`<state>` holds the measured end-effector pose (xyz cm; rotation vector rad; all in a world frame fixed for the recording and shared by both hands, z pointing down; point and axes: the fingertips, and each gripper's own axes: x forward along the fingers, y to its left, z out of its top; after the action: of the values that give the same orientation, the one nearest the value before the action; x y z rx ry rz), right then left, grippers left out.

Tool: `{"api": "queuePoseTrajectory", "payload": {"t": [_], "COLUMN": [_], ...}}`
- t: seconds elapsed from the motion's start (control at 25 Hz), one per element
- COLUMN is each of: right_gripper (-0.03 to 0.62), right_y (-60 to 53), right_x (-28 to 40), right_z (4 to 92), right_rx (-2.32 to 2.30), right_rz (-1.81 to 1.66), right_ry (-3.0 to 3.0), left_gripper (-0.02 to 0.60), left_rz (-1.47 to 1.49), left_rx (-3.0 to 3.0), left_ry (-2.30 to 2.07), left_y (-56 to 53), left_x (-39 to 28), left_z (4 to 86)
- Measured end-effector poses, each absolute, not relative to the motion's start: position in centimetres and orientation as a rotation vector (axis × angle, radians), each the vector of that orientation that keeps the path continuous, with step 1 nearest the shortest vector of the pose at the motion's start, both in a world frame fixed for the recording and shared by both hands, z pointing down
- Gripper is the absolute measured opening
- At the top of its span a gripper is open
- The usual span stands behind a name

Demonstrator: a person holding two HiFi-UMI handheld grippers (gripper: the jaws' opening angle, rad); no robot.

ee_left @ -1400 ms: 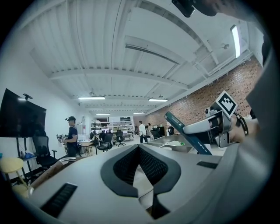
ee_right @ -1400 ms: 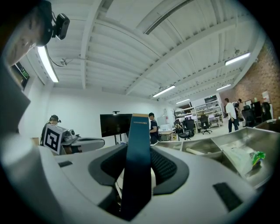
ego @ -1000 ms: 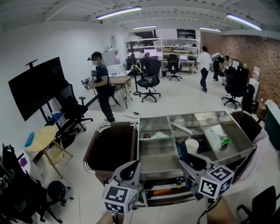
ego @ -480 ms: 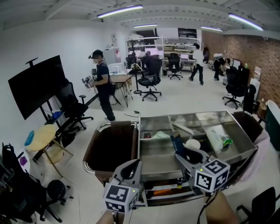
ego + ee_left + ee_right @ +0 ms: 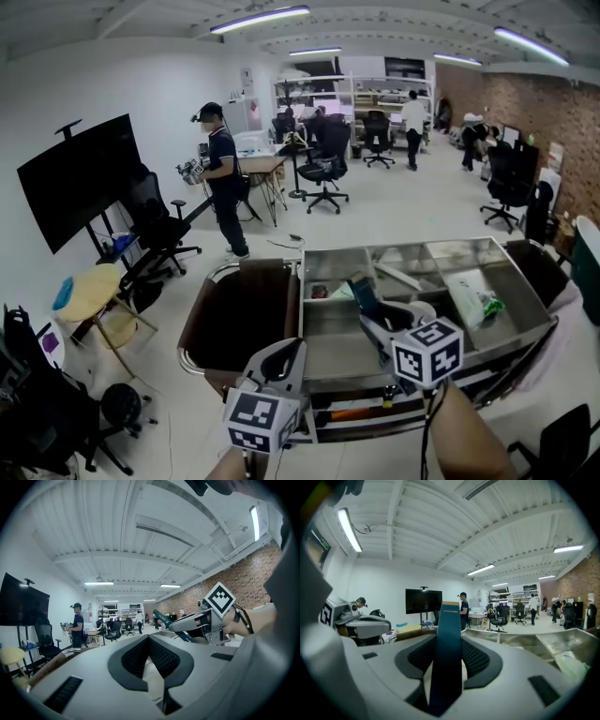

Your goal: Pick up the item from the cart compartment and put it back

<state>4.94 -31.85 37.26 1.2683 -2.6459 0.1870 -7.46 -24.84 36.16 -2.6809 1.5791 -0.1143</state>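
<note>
Right claw (image 5: pixel 373 317) is clamped on a slim dark teal carton (image 5: pixel 447 663); the carton stands upright between the pads in the right gripper view, with a pale strip along its top edge, and the jaws sit fairly wide around it. In the head view the carton is in the air over the steel cart (image 5: pixel 412 245), above the middle compartments, tilted toward 11 o'clock, and not touching the tray floor. Left claw (image 5: pixel 149 637) has its tips together with nothing between them; it hangs at 7 o'clock from the right claw, in front of the cart's near edge and clear of the carton. A white packet with green print (image 5: pixel 473 300) lies in the compartment at 3 o'clock from the carton, well apart. A brown bag (image 5: pixel 239 314) hangs on the cart's side at 9 o'clock. On the floor beyond, a person in dark clothes (image 5: pixel 223 187) stands at 11 o'clock and a black screen on a stand (image 5: pixel 75 183) sits at 10 o'clock.
</note>
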Motion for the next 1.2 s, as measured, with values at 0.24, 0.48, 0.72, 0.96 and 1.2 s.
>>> {"api": "queuePoseTrajectory", "payload": {"t": [0.24, 0.48, 0.72, 0.96, 1.2], "right_gripper": [0.195, 0.198, 0.266, 0.261, 0.204], "right_y": [-34.6, -35.8, -35.9, -35.5, -34.9], "right_x": [2.7, 2.3, 1.8, 1.6, 2.1], "right_z": [38.7, 39.3, 39.8, 39.0, 38.1], "right_rx": [1.197, 1.182, 1.137, 1.119, 1.149], "right_rz": [0.23, 0.229, 0.238, 0.237, 0.226], "right_ry": [-2.614, -2.59, -2.571, -2.612, -2.646], "left_gripper": [0.0, 0.0, 0.0, 0.0, 0.0], "left_rz": [-0.109, -0.111, -0.109, -0.112, -0.109], "left_rx": [-2.685, -2.677, -2.675, -2.682, -2.681], "left_ry": [1.591, 1.607, 1.614, 1.607, 1.607], "left_y": [-25.6, -26.3, -26.7, -26.9, -26.9], "left_x": [-8.0, -8.5, -8.6, -8.5, -8.3], "left_z": [36.3, 36.4, 36.5, 36.4, 36.5]}}
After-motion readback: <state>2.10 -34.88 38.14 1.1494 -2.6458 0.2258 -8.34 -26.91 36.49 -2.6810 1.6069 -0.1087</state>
